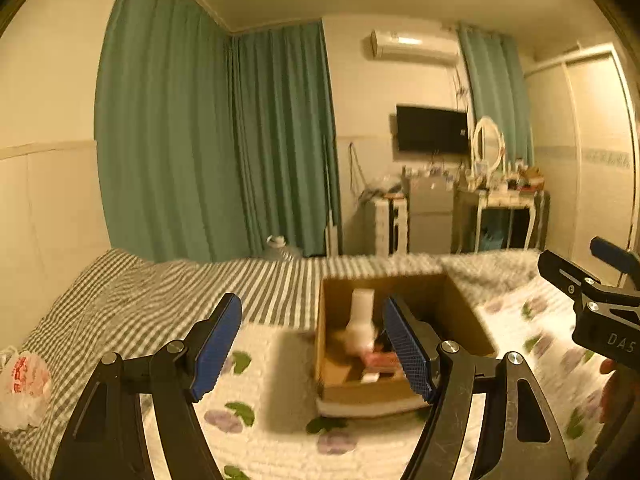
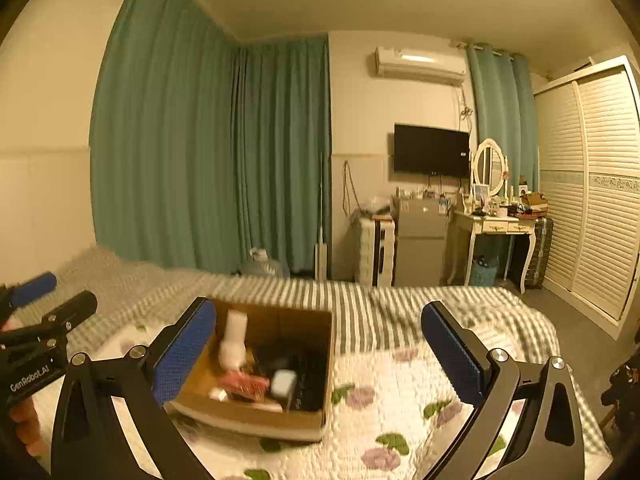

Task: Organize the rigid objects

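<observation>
Left wrist view: the left tool (image 1: 312, 346) hangs spread wide and empty above the bed (image 1: 160, 292). The cardboard box (image 1: 400, 392) sits ahead and a little right, the white bottle (image 1: 361, 326) upright inside.

Right wrist view: the right tool (image 2: 316, 360) is spread, empty; the box (image 2: 256, 420) lies ahead-left, its left wall by the left finger (image 2: 182, 356). Neither looks clearly nearer.

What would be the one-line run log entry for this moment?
left gripper: open, empty | right gripper: open, empty | box: on bed, holds white bottle and other items
</observation>
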Tool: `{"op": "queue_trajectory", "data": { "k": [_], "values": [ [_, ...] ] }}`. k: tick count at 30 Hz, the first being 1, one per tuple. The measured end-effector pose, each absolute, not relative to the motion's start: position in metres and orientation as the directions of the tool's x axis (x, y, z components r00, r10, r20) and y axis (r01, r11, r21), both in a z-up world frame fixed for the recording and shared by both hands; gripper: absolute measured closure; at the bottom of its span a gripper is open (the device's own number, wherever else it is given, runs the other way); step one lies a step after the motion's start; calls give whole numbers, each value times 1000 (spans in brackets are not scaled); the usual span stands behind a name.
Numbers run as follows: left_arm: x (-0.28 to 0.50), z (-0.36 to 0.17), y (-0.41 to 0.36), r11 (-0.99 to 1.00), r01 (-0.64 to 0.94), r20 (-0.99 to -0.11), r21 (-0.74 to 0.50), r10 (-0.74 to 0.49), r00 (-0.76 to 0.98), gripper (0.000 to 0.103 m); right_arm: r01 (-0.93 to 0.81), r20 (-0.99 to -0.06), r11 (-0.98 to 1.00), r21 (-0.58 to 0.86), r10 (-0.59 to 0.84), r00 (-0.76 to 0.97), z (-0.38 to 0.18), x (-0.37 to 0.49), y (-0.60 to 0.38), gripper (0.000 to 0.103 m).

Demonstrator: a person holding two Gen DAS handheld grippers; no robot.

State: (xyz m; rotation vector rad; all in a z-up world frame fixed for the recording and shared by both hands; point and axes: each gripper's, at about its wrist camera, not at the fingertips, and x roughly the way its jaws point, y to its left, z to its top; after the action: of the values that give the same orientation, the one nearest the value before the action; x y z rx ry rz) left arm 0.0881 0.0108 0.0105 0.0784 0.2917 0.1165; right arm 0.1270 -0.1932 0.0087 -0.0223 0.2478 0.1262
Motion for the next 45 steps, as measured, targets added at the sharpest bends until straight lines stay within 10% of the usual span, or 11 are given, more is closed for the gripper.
{"op": "queue_trajectory", "data": {
  "k": [45],
  "values": [
    [99, -15, 11, 997, -44, -365, 58, 62, 929, 27, -108, -381, 994, -3, 98, 919, -35, 151, -190, 0]
  ]
}}
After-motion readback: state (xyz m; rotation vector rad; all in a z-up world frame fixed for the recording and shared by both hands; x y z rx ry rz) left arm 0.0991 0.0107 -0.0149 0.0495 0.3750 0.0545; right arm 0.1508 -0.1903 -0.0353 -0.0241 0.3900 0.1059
